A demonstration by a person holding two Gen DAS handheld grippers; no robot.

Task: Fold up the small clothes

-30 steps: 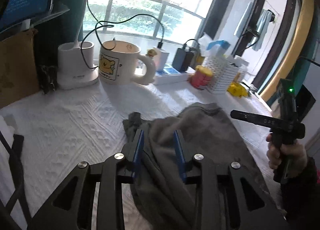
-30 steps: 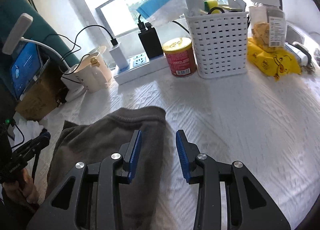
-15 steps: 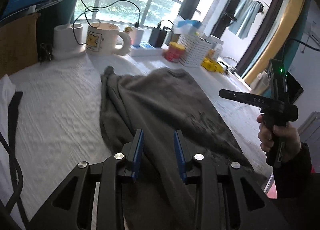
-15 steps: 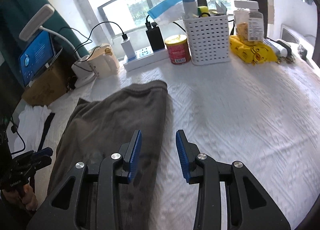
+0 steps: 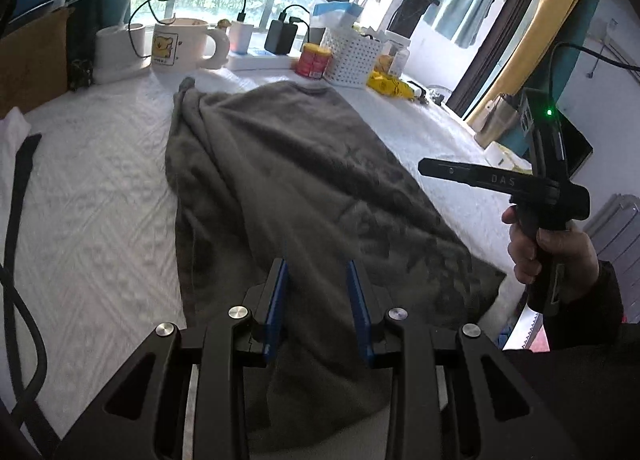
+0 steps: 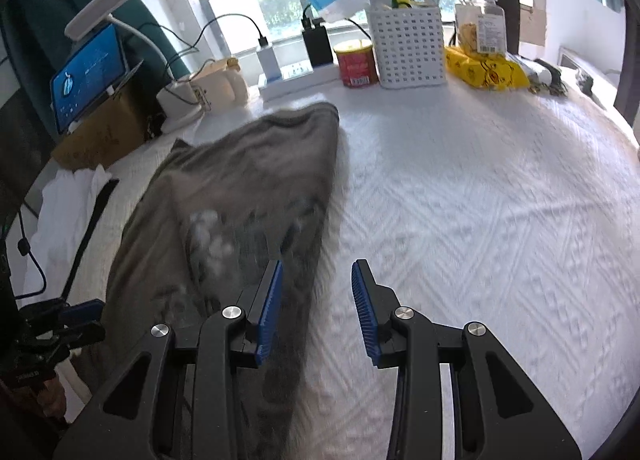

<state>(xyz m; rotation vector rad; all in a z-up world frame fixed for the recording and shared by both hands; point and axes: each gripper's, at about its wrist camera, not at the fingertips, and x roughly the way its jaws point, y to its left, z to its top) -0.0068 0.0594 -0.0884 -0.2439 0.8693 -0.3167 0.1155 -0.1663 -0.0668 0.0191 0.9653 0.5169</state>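
Note:
A grey garment (image 5: 280, 180) lies stretched out lengthwise on the white bedcover (image 5: 100, 200), its far end near the mug. My left gripper (image 5: 317, 266) hovers over its near part, blue pads apart, with nothing pinched between them. My right gripper (image 6: 318, 266) is open too: its left finger is over the grey garment's (image 6: 248, 164) right edge and its right finger is over bare white bedcover (image 6: 480, 200). In the left wrist view a hand (image 5: 552, 248) holds the right gripper beyond the garment's right side. The left gripper (image 6: 80, 312) shows at the right wrist view's lower left.
Along the window stand a cartoon mug (image 5: 180, 46), a lamp base (image 5: 116, 56), a power strip with chargers (image 5: 260, 58), a red can (image 5: 316, 60), a white basket (image 5: 352, 58) and a yellow packet (image 5: 390, 84). A white cloth with a black strap (image 6: 72, 200) lies left of the garment, near a tablet (image 6: 90, 76) on a cardboard box.
Both grippers have drawn back from the window end towards the near edge of the bed. Much more of the garment's length now shows. Neither pair of jaws has changed its gap.

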